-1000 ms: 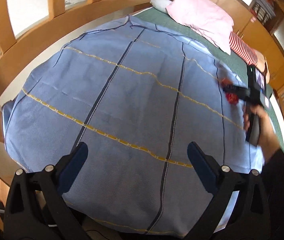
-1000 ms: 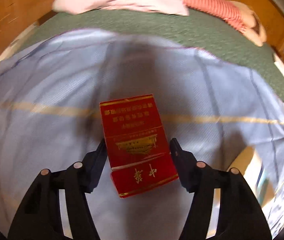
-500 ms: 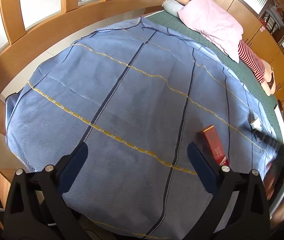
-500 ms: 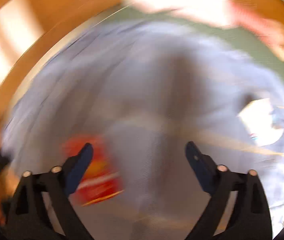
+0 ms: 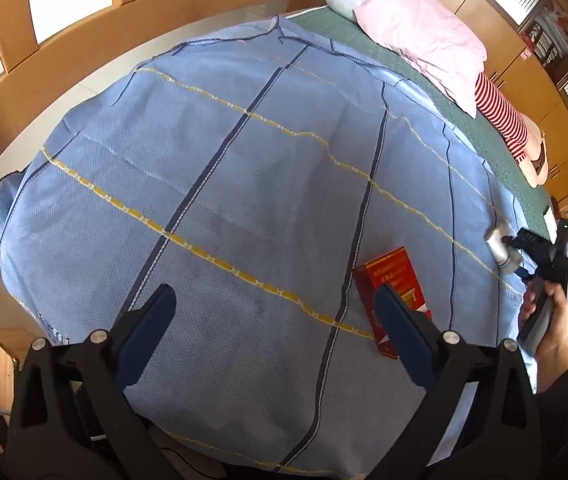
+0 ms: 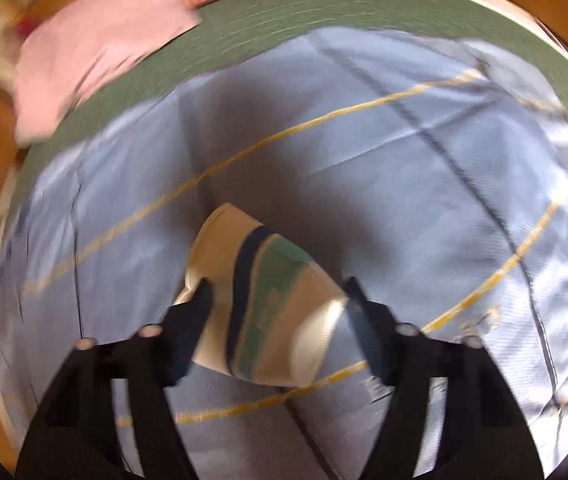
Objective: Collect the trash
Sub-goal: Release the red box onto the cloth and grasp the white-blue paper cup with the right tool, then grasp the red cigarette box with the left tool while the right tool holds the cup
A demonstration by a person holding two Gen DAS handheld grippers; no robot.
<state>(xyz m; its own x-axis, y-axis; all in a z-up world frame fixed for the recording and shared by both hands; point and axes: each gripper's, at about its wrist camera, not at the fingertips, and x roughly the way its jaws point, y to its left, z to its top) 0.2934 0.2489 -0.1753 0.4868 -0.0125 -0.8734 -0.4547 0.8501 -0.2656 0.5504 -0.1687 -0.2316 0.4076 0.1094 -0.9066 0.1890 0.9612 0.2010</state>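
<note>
A red cigarette pack [image 5: 389,280] lies flat on the blue checked cloth [image 5: 244,168], just ahead of my left gripper's right finger. My left gripper [image 5: 272,316] is open and empty above the cloth's near edge. A white paper cup with a green and dark band [image 6: 260,300] lies on its side on the cloth between the fingers of my right gripper [image 6: 280,300], which close in on its sides. In the left wrist view the cup [image 5: 501,250] shows small at the far right, at the tip of the right gripper [image 5: 513,246].
The cloth covers a green mat [image 5: 423,76] on a wooden-framed bed [image 5: 84,64]. A pink pillow [image 5: 423,36] and a red-striped cushion [image 5: 501,120] lie at the far end. Wooden cabinets [image 5: 531,64] stand beyond.
My right gripper let go of the red pack, which now lies on the cloth, then swung right to the paper cup. My left gripper stayed open and shifted slightly.
</note>
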